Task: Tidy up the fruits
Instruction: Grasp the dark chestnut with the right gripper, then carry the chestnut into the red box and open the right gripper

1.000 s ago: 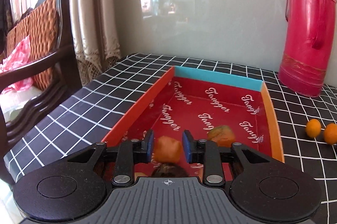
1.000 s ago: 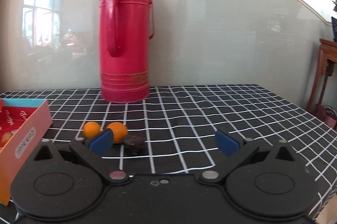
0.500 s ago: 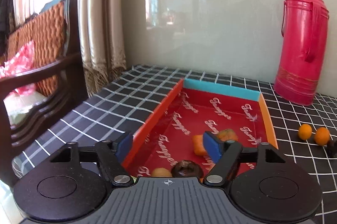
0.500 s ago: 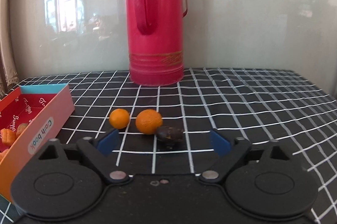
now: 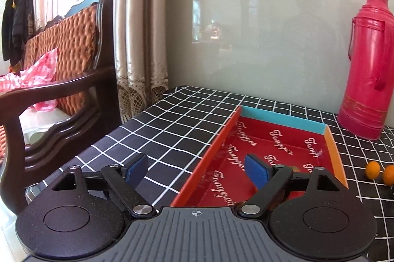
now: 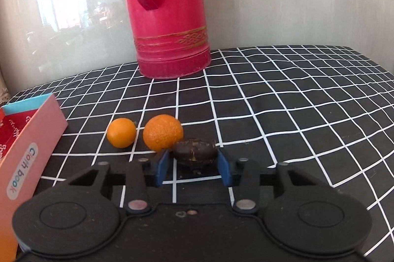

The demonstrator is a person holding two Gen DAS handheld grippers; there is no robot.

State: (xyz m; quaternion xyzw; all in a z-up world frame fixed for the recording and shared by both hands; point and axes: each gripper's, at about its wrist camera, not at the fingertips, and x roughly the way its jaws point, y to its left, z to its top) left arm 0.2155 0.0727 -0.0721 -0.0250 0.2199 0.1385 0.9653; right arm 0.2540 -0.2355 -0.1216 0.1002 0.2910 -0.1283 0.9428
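Observation:
A dark brown fruit [image 6: 194, 151] lies on the checked tablecloth. My right gripper [image 6: 192, 153] is closing on it, with the blue pads touching its two ends. Just left of it sit a large orange [image 6: 162, 131] and a small orange [image 6: 121, 132], which the left wrist view shows as one orange [image 5: 372, 170] beside the other orange [image 5: 389, 174]. My left gripper [image 5: 194, 163] is opening with nothing between its fingers, and it straddles the left wall of the red box [image 5: 283, 119]. The fruits inside the box are mostly hidden behind that gripper.
A tall red thermos [image 6: 170, 15] stands at the back against the wall, behind the oranges. The box's pink side [image 6: 32, 138] is at the left of the right wrist view. A wooden chair [image 5: 61, 89] and a curtain [image 5: 140, 40] stand past the table's left edge.
My left gripper let go of an orange piece in the box, opened wide and drew back to the left. My right gripper came down to the dark fruit and closed in around it.

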